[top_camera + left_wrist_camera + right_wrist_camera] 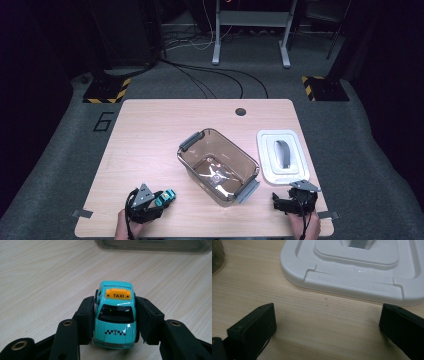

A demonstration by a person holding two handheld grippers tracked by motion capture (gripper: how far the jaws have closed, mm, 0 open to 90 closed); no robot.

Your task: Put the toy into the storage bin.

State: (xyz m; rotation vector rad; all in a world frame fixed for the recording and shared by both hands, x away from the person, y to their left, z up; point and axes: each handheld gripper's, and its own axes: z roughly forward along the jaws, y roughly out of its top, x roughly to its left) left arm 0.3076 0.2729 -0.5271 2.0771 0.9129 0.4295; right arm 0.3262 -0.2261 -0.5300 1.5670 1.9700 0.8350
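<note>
At the near left of the bench (150, 120), the left gripper (161, 199) has its fingers (86, 317) clamped on the sides of a teal toy taxi (115, 317), the clear brown bin (218, 165) sits mid-bench, and at the near right the right gripper (282, 201) rests with fingers (259, 327) wide just short of the white lid (281, 155).
</note>
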